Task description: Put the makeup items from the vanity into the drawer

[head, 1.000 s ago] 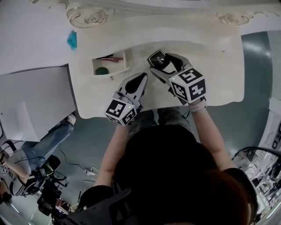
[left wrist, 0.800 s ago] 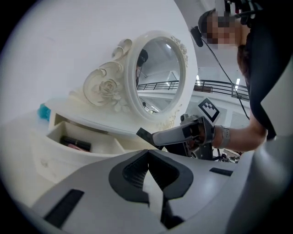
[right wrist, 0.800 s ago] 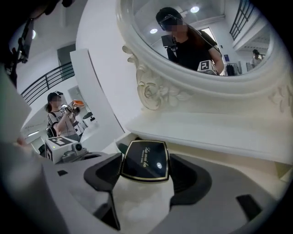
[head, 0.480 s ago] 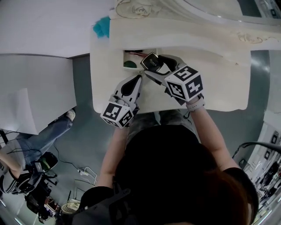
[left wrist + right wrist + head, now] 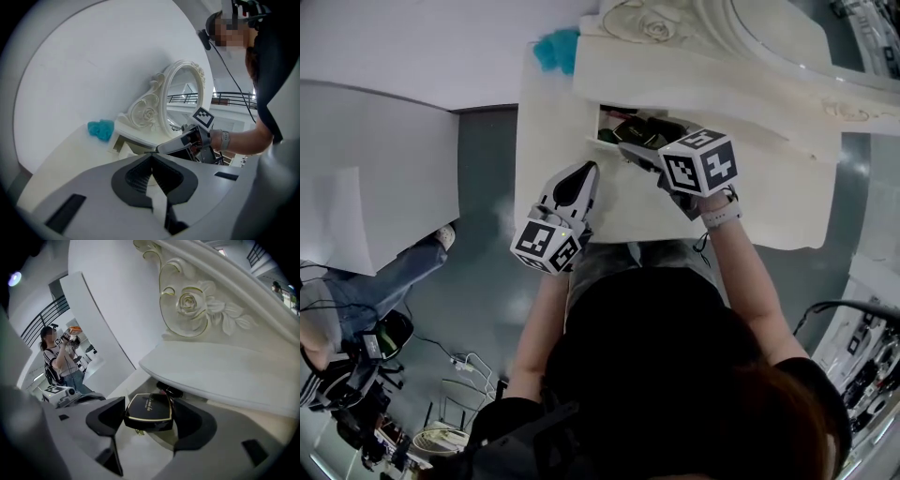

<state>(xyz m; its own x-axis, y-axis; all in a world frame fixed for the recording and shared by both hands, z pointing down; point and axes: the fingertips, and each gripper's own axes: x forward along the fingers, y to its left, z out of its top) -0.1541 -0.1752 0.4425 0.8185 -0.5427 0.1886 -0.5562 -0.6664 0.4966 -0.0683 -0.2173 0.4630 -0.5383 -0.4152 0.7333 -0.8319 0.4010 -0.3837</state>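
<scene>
Compact [image 5: 148, 414] is gripped between the right gripper's [image 5: 149, 405] jaws, lid up, long side spanning them, at the drawer [image 5: 605, 125].

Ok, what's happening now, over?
Left gripper shut, empty, over the vanity top. Right gripper shut on black compact, at the open drawer. Shelf overhang close above; dark item already inside.

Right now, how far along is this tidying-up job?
Partly done. A dark item already lies in the open drawer. The right tool grips a black compact at the drawer's mouth. The left tool is shut and empty. A teal fluffy item sits on the vanity top, possibly next.
</scene>
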